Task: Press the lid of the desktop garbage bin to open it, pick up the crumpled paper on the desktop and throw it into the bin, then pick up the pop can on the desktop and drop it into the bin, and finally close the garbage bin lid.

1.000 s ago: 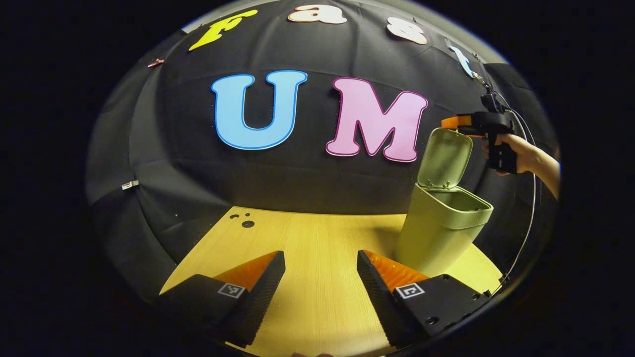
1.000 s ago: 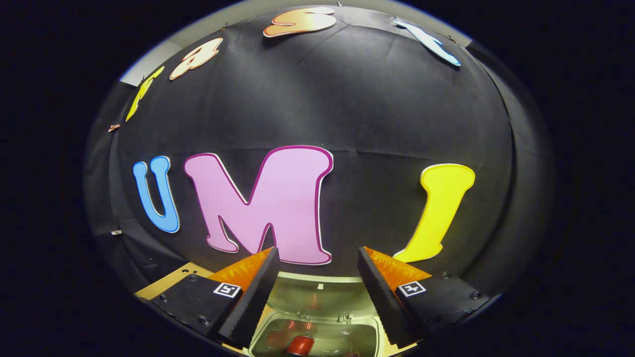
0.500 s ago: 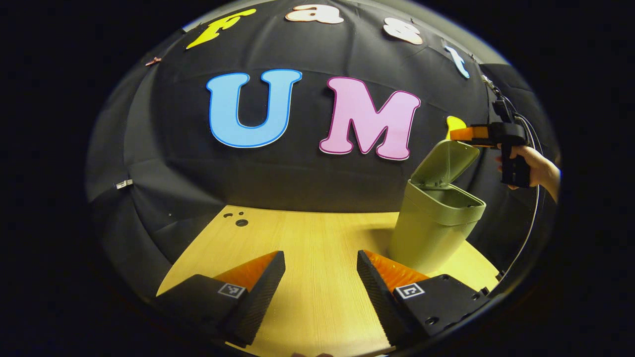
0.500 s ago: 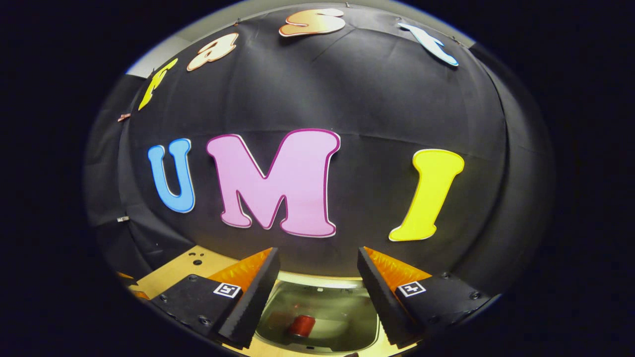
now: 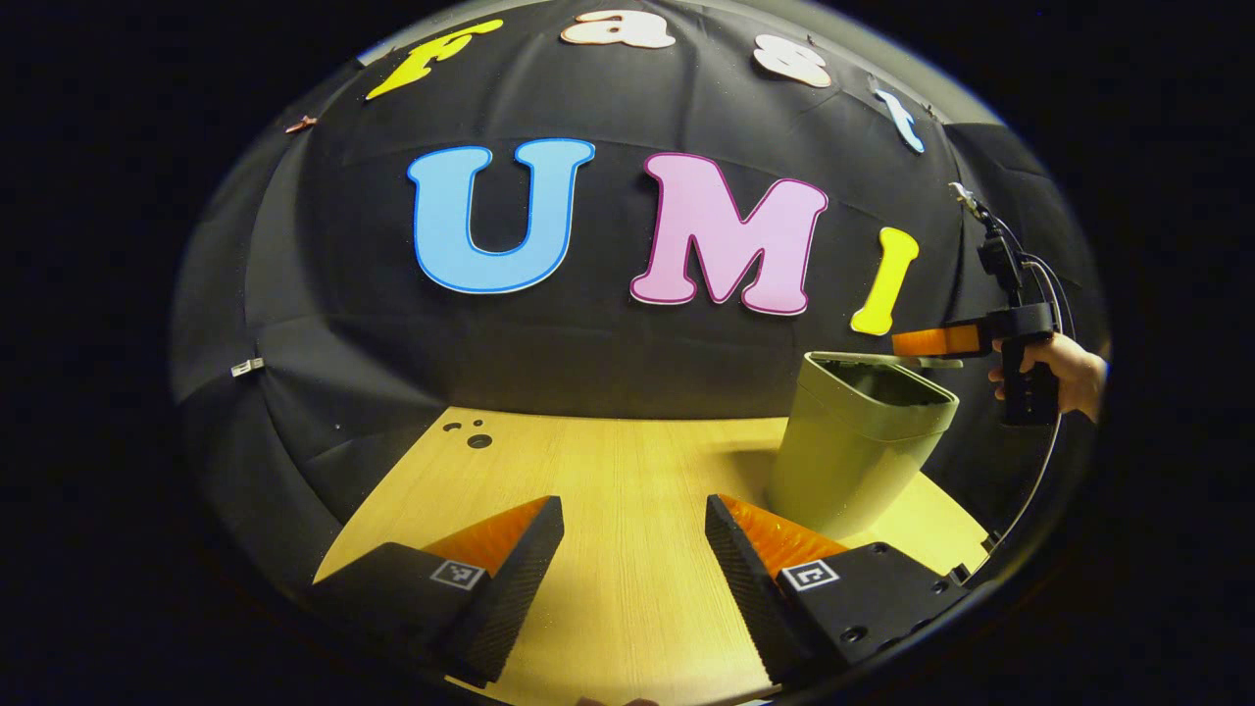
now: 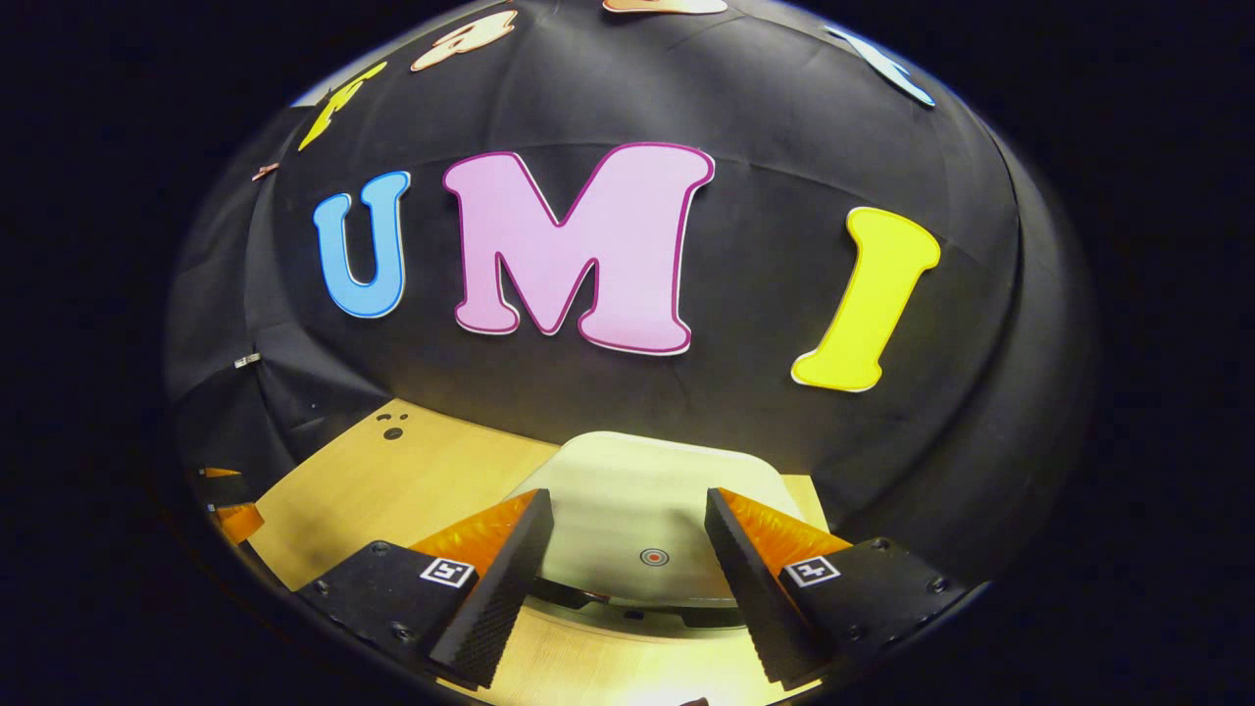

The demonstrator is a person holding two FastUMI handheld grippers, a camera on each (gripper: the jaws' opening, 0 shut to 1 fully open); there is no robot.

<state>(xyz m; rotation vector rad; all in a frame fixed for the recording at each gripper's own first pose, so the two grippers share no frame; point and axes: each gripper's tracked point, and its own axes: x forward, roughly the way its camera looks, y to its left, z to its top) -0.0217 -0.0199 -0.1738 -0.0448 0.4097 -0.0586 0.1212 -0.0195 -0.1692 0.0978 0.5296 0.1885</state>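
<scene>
Closing step, by my read. Right gripper rides low centre of the right gripper view, fingers spread, holding nothing; lid lies just under and ahead of them, nearly flat, with a dark gap at its near edge, so not latched yet. Bin stands at right of the left gripper view on the table, and a hand holds the right gripper level over its rim from the right. Left gripper, low centre, gapes empty, well apart from bin. Next: press straight down.
</scene>
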